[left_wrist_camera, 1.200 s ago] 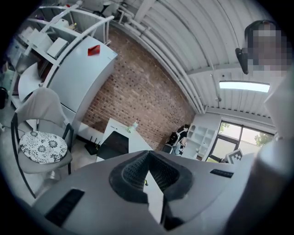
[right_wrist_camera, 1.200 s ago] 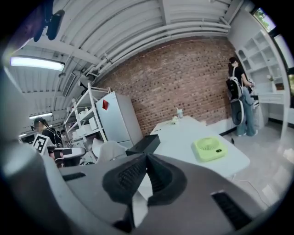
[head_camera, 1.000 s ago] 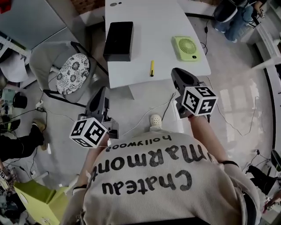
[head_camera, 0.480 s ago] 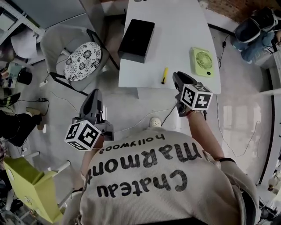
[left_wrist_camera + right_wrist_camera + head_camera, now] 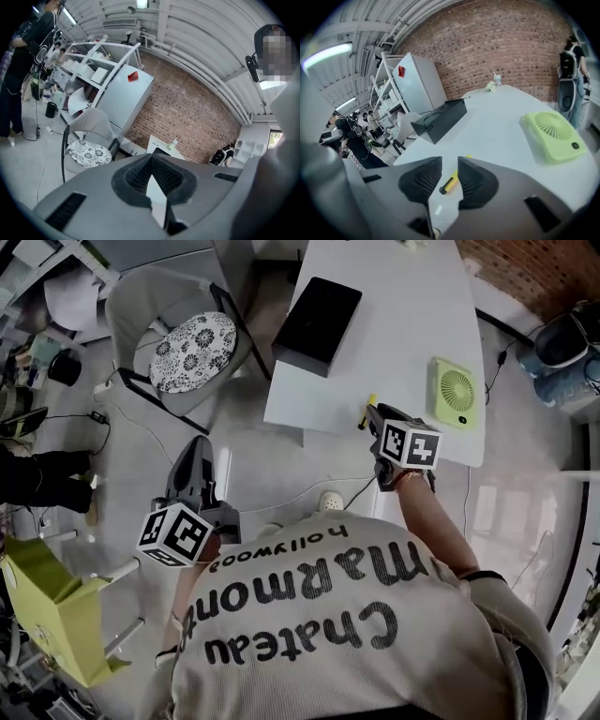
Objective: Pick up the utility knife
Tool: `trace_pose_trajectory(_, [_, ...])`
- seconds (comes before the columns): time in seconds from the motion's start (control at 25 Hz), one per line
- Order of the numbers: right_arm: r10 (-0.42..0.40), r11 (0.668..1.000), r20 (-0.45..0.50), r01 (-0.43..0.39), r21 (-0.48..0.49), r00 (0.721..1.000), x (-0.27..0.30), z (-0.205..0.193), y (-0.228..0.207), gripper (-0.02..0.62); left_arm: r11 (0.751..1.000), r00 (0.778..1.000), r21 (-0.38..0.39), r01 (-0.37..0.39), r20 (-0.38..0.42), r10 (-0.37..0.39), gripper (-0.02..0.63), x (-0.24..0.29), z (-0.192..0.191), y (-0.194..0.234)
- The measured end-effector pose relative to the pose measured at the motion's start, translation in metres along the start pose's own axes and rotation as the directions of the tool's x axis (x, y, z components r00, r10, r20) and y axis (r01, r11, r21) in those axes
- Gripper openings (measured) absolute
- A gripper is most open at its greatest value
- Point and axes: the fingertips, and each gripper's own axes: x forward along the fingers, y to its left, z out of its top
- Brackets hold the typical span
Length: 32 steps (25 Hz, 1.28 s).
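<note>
One utility knife (image 5: 450,182), yellow with a black end, lies on the white desk (image 5: 403,324) close to its near edge, to the right of the one black box (image 5: 317,324) and nearer the person than that box. One pale green fan (image 5: 455,392) lies flat on the same desk, farther right of the black box than the knife. One chair (image 5: 192,338) with a black-and-white patterned cushion stands on the floor to the left of the black box. One small bottle (image 5: 497,79), too small to make out further, stands beyond the black box at the desk's far end. There are two grippers, each bearing one cube of square black-and-white markers. The right gripper (image 5: 449,164) points down at the desk to the right of the black box. Its fingers stand spread and have just been opening, and the knife lies on the desk in line with the gap between them, with neither pad pressing on it. The left gripper (image 5: 151,159) is held off the desk, over the floor to the left of the black box and nearer the person. Its fingers are pressed together at the tips with nothing between them. The person's light shirt (image 5: 319,615) reads "Chateau Marmont" in large dark letters with "hollywood" in smaller letters beside it, upside down in the head view. A white cabinet (image 5: 126,98) far behind the black box carries one red label, whose print is too small to read.
</note>
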Motion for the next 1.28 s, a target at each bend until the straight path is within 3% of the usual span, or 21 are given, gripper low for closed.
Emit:
trace_pose_trajectory(0.6, [-0.064, 0.998, -0.143, 0.063, -0.01, 0.988, 0.029, -0.029, -0.01, 0.124, 0.997, 0.997, -0.03, -0.072, 0.024, 0.073, 0.002, -0.011, -0.007, 0.014])
trace_pose_trajectory(1.28, [-0.071, 0.995, -0.14, 0.081, 0.063, 0.988, 0.034, -0.03, -0.013, 0.102, 0.997, 0.997, -0.044, -0.07, 0.025, 0.071, 0.002, -0.012, -0.012, 0.012])
